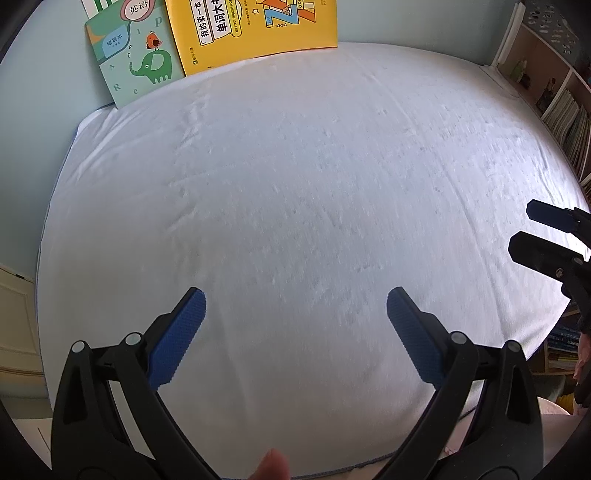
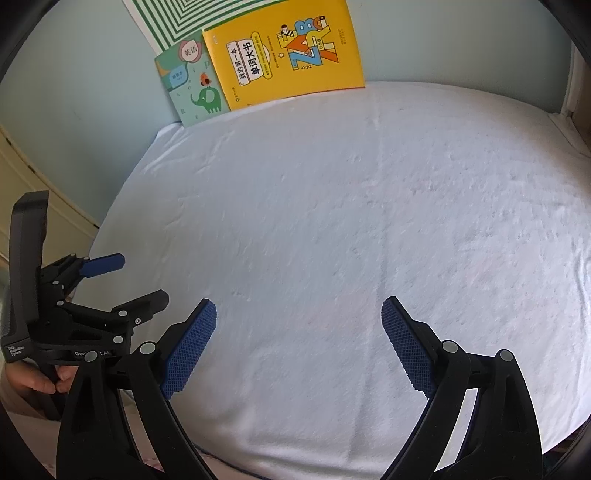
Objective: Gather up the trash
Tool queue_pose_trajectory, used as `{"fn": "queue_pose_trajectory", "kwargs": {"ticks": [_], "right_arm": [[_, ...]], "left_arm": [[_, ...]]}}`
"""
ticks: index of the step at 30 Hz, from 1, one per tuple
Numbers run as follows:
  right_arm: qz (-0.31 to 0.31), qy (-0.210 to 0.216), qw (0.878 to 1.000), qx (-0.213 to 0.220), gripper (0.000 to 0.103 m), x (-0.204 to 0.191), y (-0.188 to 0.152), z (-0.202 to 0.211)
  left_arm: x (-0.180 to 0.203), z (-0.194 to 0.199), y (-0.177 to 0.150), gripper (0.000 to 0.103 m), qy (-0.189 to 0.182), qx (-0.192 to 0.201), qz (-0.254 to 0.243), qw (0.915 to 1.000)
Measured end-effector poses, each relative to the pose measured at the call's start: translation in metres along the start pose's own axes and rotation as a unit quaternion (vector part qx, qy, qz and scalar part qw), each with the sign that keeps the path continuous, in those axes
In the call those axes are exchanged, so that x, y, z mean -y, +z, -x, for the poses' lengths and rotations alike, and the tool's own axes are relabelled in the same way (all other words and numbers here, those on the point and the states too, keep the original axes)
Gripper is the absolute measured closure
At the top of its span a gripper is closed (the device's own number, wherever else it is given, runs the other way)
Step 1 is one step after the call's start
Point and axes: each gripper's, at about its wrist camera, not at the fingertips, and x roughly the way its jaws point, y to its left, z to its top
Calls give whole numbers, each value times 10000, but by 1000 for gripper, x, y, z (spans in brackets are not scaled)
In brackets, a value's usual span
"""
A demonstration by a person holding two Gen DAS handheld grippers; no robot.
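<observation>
A white cloth-covered desk (image 2: 332, 221) fills both views, with no trash visible on it. A yellow book (image 2: 288, 55) and a smaller green book (image 2: 192, 85) lean against the back wall. The left tool (image 1: 295, 325) and right tool (image 2: 299, 332) both hover with fingers apart, empty (nothing between them). Risk: searching blind, a tool could snag the cloth or mistake a book for trash.

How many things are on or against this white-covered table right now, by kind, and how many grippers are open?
Yellow books: 1, yellow book leaning on the wall.
Green books: 1, elephant book beside it.
Green-striped sheets: 1, striped sheet behind both.
Trash pieces on the white cloth: 0 visible.
Open grippers: 2, left gripper, right gripper.
Total: 3 items, 2 grippers.
</observation>
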Motion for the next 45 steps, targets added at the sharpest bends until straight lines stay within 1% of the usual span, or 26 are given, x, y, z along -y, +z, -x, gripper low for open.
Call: {"fn": "queue_pose_trajectory", "kwargs": {"ticks": [17,38,45], "right_arm": [[-10,2,10000,37,13,0,2,3],[-5,-42,10000,63,13,0,3,4],[-22,-65,10000,67,13,0,3,6]], "left_arm": [[0,0,3,7,63,37,-7,10000],[-2,0,5,7,44,41,5,10000],[-3,0,5,7,-15,73,42,10000]]}}
